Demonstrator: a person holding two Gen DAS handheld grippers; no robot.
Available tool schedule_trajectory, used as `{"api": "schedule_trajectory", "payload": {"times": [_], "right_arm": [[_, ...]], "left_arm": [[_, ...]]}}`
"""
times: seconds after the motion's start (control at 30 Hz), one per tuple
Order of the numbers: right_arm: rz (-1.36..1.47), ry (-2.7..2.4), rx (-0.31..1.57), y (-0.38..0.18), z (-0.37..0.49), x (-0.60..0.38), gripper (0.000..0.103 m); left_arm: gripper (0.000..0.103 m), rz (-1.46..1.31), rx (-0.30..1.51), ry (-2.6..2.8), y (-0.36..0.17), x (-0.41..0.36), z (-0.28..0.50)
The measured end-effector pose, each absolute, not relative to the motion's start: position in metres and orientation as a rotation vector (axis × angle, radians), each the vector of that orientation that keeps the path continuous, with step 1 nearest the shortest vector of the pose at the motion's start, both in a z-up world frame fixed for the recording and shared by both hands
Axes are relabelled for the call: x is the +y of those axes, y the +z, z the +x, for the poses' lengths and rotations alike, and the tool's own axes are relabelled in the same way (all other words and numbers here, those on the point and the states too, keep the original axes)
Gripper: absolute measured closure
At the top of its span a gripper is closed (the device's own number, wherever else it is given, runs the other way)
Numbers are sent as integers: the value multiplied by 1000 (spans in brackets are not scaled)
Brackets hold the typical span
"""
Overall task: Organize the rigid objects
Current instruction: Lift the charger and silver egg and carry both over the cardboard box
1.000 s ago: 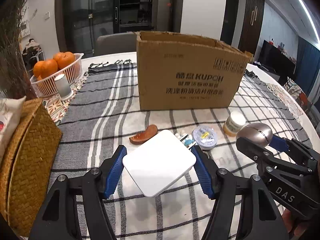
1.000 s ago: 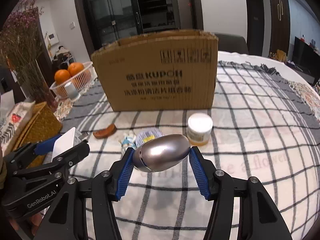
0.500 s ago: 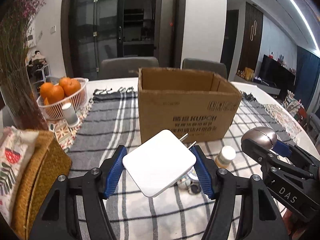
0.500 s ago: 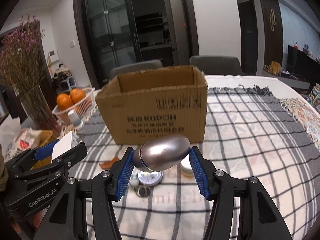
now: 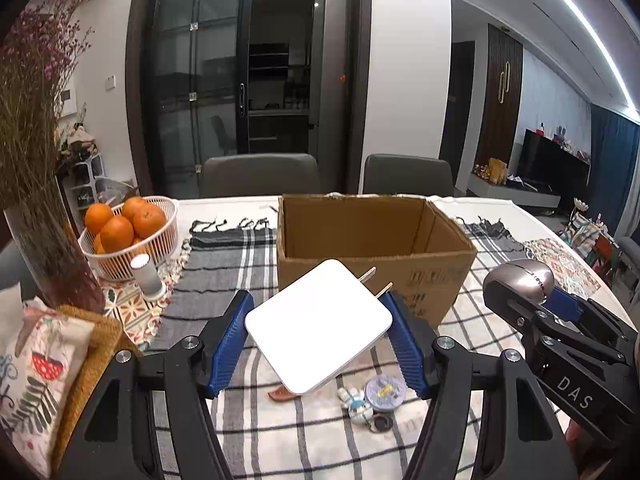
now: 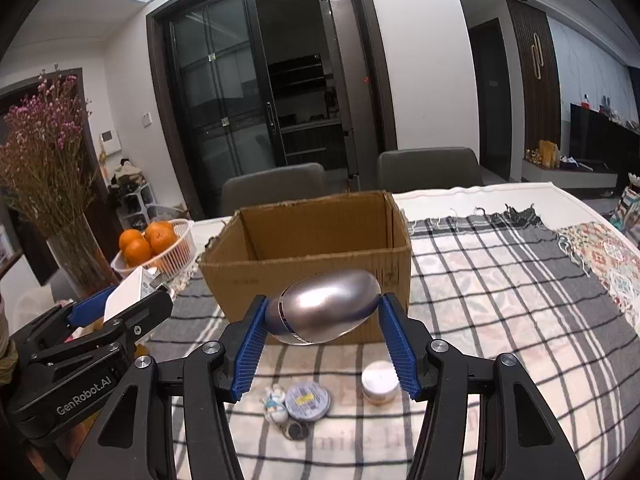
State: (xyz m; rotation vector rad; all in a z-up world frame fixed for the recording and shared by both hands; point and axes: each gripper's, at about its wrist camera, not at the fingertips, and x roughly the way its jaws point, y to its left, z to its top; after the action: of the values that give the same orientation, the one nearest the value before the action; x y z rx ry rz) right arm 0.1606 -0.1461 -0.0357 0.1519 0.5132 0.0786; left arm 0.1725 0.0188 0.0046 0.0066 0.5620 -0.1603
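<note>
A flat white square charger (image 5: pixel 319 326), prongs pointing at the box (image 5: pixel 372 240), hangs tilted in the air. A silver egg-shaped case (image 6: pixel 324 306) hangs tilted beside it. The open cardboard box stands upright behind both.

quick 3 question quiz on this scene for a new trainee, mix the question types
1. True or false: the left claw grips a white square plug adapter with its two prongs pointing toward the cardboard box.
2. Multiple choice: what does the right claw hold? A) an orange B) a silver egg-shaped object C) a white-lidded jar
3. Fill in: the small items left on the checked tablecloth lie ____ the box, on the camera side.

Key: 1 true; 2 B, the silver egg-shaped object; 3 in front of, namely the round tin, white-lidded jar and small figurine.
</note>
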Motion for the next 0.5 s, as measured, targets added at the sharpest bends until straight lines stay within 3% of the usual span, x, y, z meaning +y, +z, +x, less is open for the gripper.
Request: {"api": "schedule_trajectory", "payload": {"times": [0.5], "right_arm": [[160, 80, 457, -1, 190, -148, 46]], "left_arm": [[37, 20, 556, -183, 33, 15, 210]]}}
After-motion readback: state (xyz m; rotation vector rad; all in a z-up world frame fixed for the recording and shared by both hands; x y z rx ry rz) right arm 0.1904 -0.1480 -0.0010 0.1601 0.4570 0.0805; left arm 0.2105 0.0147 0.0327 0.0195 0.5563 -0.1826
